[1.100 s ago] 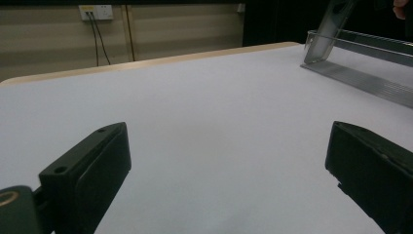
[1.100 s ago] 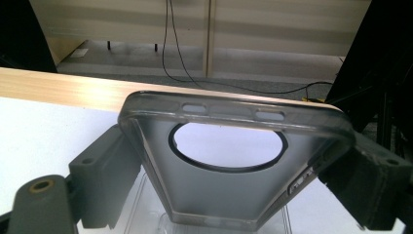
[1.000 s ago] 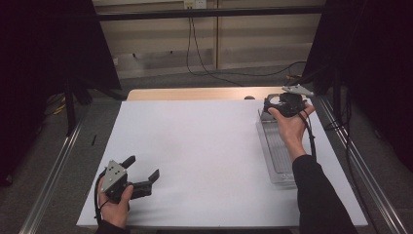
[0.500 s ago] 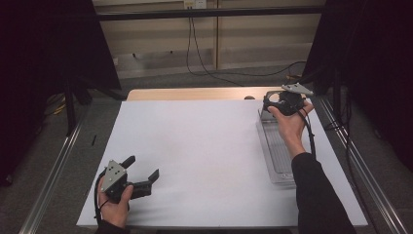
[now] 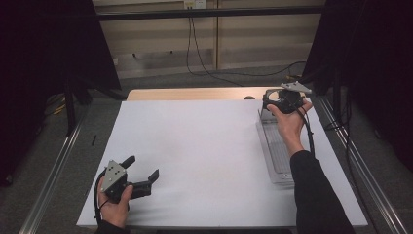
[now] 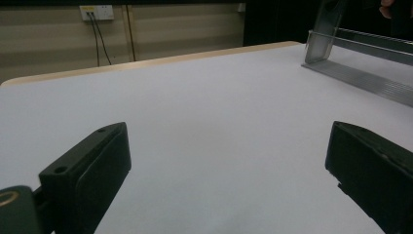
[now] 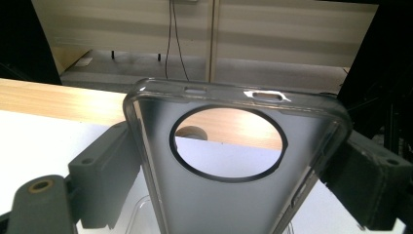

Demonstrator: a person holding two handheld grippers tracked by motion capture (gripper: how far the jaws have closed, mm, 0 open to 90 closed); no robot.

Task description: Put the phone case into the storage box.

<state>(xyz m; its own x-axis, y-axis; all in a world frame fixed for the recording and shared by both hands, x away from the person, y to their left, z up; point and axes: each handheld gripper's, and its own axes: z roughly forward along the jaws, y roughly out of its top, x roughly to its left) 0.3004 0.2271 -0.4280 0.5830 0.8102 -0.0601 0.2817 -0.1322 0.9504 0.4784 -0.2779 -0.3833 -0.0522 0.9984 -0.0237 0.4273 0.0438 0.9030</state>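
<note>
My right claw [image 7: 229, 180]: pinching clear phone case [image 7: 234, 161] by both side edges, case's round camera hole ahead of claw tips. Clear tray [image 5: 277, 151] on white worktop [image 5: 204, 146], directly beneath and behind this claw. My left claw [image 5: 142, 175]: spread wide, holding nothing, low over worktop, tray far ahead to its right.

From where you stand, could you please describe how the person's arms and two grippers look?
Both grippers are black with two blocky jaws. The left gripper carries a grey three-cornered plate, as does the right gripper, and a black cable trails from each. The right forearm wears a dark long sleeve.
</note>
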